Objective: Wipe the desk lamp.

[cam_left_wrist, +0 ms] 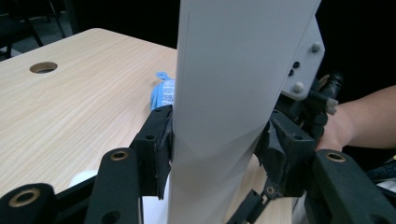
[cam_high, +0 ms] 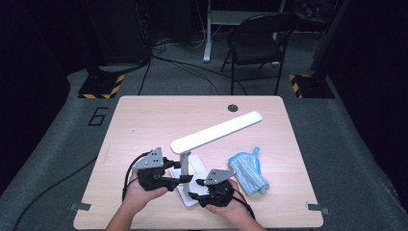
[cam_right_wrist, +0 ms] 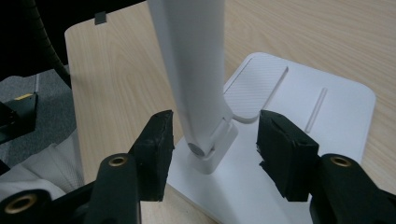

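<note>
**Both grippers at the foot of the desk lamp**

Your left gripper point(cam_high: 182, 179) sits just left of the white desk lamp point(cam_high: 216, 131), and in the left gripper view its black pads point(cam_left_wrist: 159, 147) press on either side of the lamp's upright stem point(cam_left_wrist: 224, 116) — clamped on it, the stem filling the gap from pad to pad. The lamp itself stands near the front edge of the wooden table point(cam_high: 144, 120), its flat base point(cam_high: 188, 195) between your two hands and its long head slanting up and away to the right.

Right of the stem, your right gripper point(cam_high: 192, 196) comes in low over the base. In the right gripper view its jaws stand apart, one to each side of the hinge point(cam_right_wrist: 208, 149) where the stem meets the base point(cam_right_wrist: 299, 116), with a clear gap between each pad and the white plastic.

Further right of the lamp, a blue striped cloth point(cam_high: 248, 173) lies bunched on the table, near your right hand point(cam_high: 235, 211).
</note>
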`<action>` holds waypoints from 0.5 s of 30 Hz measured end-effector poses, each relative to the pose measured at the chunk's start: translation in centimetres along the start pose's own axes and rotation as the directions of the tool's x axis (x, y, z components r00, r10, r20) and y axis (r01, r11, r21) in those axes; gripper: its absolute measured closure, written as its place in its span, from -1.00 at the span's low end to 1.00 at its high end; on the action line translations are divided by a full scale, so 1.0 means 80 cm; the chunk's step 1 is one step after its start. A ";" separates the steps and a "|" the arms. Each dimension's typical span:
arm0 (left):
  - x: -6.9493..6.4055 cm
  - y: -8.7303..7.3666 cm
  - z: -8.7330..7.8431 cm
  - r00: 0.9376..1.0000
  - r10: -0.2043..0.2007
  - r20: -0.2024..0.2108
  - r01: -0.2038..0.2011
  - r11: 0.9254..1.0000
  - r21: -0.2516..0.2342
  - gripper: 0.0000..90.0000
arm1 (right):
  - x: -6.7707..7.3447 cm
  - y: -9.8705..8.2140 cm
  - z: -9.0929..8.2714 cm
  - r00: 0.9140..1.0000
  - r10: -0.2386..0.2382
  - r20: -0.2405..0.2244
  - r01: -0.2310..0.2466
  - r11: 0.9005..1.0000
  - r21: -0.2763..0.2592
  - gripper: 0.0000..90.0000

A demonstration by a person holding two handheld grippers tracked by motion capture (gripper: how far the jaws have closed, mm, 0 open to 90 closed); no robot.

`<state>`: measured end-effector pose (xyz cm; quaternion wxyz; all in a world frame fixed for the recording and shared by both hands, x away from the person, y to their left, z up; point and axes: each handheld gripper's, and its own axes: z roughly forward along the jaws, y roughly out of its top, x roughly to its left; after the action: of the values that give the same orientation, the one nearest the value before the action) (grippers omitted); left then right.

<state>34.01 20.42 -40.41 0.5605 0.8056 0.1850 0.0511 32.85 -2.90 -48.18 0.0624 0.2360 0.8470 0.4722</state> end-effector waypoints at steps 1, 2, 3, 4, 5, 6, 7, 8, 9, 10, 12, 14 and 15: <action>0.000 0.000 0.000 1.000 0.000 0.000 0.000 1.000 0.000 0.06 | 0.000 0.000 0.000 1.000 0.000 0.000 0.000 1.000 0.000 0.01; -0.001 -0.001 0.000 1.000 -0.003 -0.002 0.003 1.000 -0.005 0.06 | 0.002 0.001 0.005 1.000 -0.003 0.007 0.003 1.000 0.003 0.01; -0.001 -0.001 0.000 1.000 -0.003 -0.002 0.003 1.000 -0.005 0.06 | 0.002 0.001 0.005 1.000 -0.003 0.007 0.003 1.000 0.003 0.01; -0.001 -0.001 0.000 1.000 -0.002 0.001 0.002 1.000 -0.004 0.06 | 0.000 0.001 0.010 1.000 -0.015 0.016 0.015 1.000 -0.004 0.01; -0.001 -0.001 0.000 1.000 -0.002 0.001 0.002 1.000 -0.004 0.06 | 0.000 0.001 0.010 1.000 -0.015 0.016 0.015 1.000 -0.004 0.01; -0.001 -0.001 -0.001 1.000 -0.002 0.002 0.002 1.000 -0.004 0.06 | -0.001 0.000 0.011 1.000 0.010 0.015 -0.010 1.000 -0.006 0.00; -0.001 -0.001 -0.001 1.000 -0.001 -0.001 0.001 1.000 -0.004 0.06 | -0.001 0.000 0.011 1.000 0.010 0.015 -0.010 1.000 -0.006 0.00; -0.001 -0.002 -0.001 1.000 -0.004 0.003 0.004 1.000 -0.006 0.05 | -0.002 0.000 0.011 1.000 0.005 0.007 -0.005 1.000 -0.007 0.02; -0.001 -0.002 -0.001 1.000 -0.004 0.003 0.004 1.000 -0.006 0.05 | -0.002 0.000 0.011 1.000 0.005 0.007 -0.005 1.000 -0.007 0.02; -0.001 -0.002 -0.001 1.000 -0.003 0.002 0.003 1.000 -0.004 0.05 | -0.002 0.000 0.011 1.000 0.005 0.007 -0.005 1.000 -0.007 0.02; -0.001 -0.002 -0.001 1.000 -0.004 0.001 0.004 1.000 -0.004 0.05 | -0.002 0.000 0.011 1.000 -0.010 0.009 0.010 1.000 -0.009 0.05; -0.001 -0.002 -0.001 1.000 -0.004 0.000 0.004 1.000 -0.004 0.05 | -0.001 -0.001 0.011 1.000 -0.008 0.009 0.008 1.000 -0.011 0.06; -0.001 -0.002 -0.002 1.000 -0.005 0.007 0.006 1.000 -0.001 0.05 | -0.002 -0.002 0.010 1.000 -0.010 0.005 0.010 1.000 -0.008 0.07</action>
<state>33.85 20.54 -40.46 0.5619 0.8049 0.1852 0.0467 33.17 -2.38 -48.75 0.0675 0.2328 0.8461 0.4748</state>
